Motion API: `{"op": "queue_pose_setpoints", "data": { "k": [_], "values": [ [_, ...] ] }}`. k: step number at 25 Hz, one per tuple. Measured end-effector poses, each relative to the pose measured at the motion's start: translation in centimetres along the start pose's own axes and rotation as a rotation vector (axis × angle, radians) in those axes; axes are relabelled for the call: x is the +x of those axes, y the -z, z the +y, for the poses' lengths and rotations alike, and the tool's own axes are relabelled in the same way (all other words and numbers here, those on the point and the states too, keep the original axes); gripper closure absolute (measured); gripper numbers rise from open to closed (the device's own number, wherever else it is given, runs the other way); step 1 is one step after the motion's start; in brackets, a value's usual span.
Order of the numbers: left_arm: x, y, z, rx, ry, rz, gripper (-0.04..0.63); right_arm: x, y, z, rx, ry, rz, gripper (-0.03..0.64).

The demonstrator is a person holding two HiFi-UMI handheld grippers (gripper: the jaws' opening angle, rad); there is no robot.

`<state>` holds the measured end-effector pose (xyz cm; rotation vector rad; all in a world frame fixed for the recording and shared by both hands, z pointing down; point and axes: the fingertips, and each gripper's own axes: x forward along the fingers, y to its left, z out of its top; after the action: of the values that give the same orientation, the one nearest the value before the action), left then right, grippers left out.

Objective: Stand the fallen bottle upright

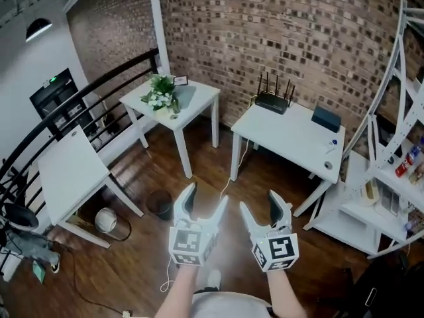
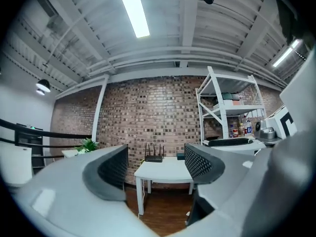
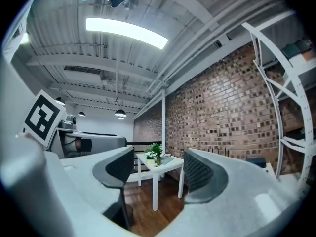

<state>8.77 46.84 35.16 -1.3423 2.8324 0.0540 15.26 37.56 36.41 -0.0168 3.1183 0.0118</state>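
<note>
Both spread, empty: left gripper [image 1: 209,193], right gripper [image 1: 258,199], short of desk [image 1: 286,135]; approach level toward likely bottle [image 1: 331,146] at desk's right end

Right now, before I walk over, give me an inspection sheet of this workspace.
Surface: three white tables on a wood floor; the router table holds a router and a dark box.
Job's things: nothing seen lying down; bottles on the shelving are too small to judge.
Clutter: plant, bin.
Grippers: left gripper and right gripper open, empty.
Cables: floor cable; hanging cable below the router table.
Surroundings: brick wall, railing.
</note>
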Motion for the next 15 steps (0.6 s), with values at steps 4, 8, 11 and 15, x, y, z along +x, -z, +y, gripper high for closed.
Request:
{"op": "queue_pose_setpoints", "data": {
  "k": [4,8,11,15],
  "values": [
    [1.2,-0.4,5.5,-0.004,-0.024,0.005,0.236,5.1,0.3,1.5,0.009,-0.010,0.003,0.318],
    [4.1,2.0,7.9,-0.042,-0.013,0.051,0.278,8.1,1.9,1.1,0.023,-0.015,0.031,0.334],
    [7.3,3.4,7.4,-0.065,0.033,0.071,0.278,9.7,3.2,-1.8,0.058,0.038,0.051,0.334],
    [13.8,5.0,7.0,-0.074,0.063,0.078,0.278,13.3,4.8,-7.6,0.090,0.095,0.050,0.334]
  ]
}}
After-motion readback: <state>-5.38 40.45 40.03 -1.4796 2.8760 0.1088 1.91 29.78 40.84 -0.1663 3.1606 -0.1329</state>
